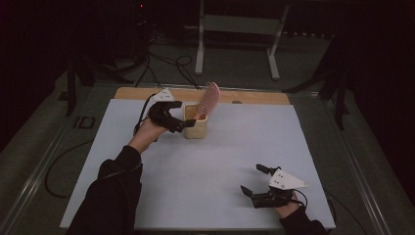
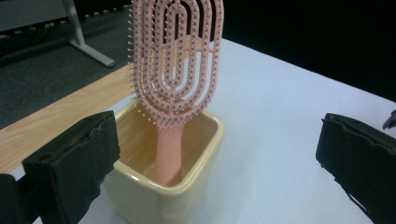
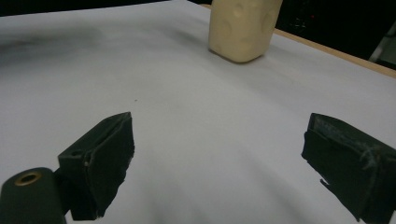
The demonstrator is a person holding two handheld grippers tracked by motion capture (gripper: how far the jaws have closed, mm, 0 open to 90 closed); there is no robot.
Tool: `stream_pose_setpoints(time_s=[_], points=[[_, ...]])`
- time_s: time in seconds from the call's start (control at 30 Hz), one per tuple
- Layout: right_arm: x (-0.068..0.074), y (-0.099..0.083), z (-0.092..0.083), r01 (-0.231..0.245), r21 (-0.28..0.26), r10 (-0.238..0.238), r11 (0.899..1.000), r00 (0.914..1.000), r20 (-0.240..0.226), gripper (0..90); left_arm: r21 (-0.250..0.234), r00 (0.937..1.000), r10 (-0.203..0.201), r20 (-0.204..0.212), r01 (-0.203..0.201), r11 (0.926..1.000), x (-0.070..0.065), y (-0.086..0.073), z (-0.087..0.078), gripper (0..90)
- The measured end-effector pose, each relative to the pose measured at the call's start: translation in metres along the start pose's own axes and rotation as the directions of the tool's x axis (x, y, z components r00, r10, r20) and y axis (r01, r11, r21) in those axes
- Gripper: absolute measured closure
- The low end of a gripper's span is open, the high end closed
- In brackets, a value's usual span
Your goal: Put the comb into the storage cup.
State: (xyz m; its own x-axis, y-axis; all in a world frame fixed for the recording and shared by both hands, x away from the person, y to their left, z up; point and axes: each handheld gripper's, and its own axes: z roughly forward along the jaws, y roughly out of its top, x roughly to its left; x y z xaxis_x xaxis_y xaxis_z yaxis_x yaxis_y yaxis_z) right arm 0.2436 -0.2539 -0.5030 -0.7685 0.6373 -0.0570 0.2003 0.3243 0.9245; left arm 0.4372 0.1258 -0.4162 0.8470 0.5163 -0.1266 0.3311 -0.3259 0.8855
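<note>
A pink vented hairbrush (image 1: 208, 100) (image 2: 176, 65) stands handle-down in a cream square cup (image 1: 195, 126) (image 2: 166, 196) near the back of the white mat; its head leans up and to the right. My left gripper (image 1: 182, 117) (image 2: 219, 163) hangs just left of the cup, jaws open wide, with one pad (image 2: 74, 163) beside the cup's wall and nothing held. My right gripper (image 1: 255, 179) (image 3: 224, 163) rests near the front right corner of the mat, open and empty, facing the cup (image 3: 243, 28) from afar.
The white mat (image 1: 205, 166) covers a wooden tabletop whose bare strip (image 1: 254, 96) shows along the back edge. Behind the table stand a white frame's legs (image 1: 199, 54) and loose cables (image 1: 166, 63) on the floor.
</note>
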Motion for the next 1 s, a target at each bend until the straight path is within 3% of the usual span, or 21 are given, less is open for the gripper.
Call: stream_pose_setpoints(time_s=[0.5,1.0], points=[[0.000,0.000,0.000,-0.004,0.001,0.004,1.000,1.0000,0.000,8.8,0.027,0.9998,0.022,-0.002,-0.022,0.9994,-0.005,-0.011,-0.015,0.0],[0.000,0.000,0.000,-0.004,0.000,0.004,1.000,1.0000,0.003,8.8,0.039,0.9992,0.031,-0.024,-0.030,0.9988,-0.011,-0.026,-0.042,0.0]])
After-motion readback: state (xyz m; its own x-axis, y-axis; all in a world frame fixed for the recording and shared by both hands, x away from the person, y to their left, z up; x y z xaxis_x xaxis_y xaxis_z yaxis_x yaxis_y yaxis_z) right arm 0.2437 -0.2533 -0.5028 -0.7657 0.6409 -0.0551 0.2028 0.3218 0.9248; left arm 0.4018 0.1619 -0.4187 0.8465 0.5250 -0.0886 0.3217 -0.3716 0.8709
